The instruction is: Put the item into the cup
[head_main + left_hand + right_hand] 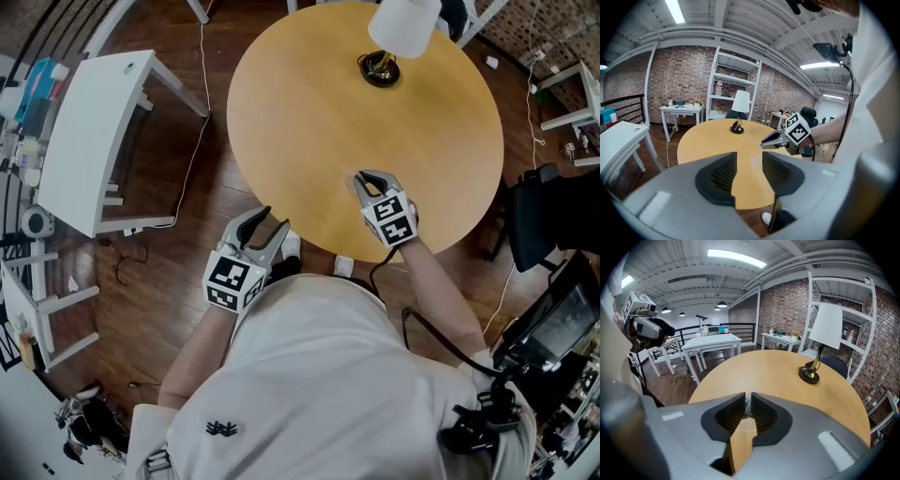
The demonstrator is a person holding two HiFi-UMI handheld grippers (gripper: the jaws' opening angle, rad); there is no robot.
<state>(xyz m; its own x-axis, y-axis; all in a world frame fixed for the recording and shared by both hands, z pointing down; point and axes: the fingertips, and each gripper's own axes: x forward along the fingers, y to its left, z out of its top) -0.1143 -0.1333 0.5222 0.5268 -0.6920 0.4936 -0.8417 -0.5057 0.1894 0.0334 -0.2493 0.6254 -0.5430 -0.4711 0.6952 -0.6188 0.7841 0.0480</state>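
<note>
Right gripper [362, 177] low over table [309, 112], fingers [723, 418] together; left gripper [271, 223] off its edge, fingers [717, 178] apart.

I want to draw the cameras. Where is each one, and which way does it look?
Head view: on the person's head, looking steeply down at the table; shows white shirt, left gripper, right gripper.
Left gripper view: on the left gripper, looking across the table to the lamp; shows its open jaws, the right gripper.
Right gripper view: on the right gripper, facing the lamp; shows its shut jaws.
Shared: table and lamp, in all three.
</note>
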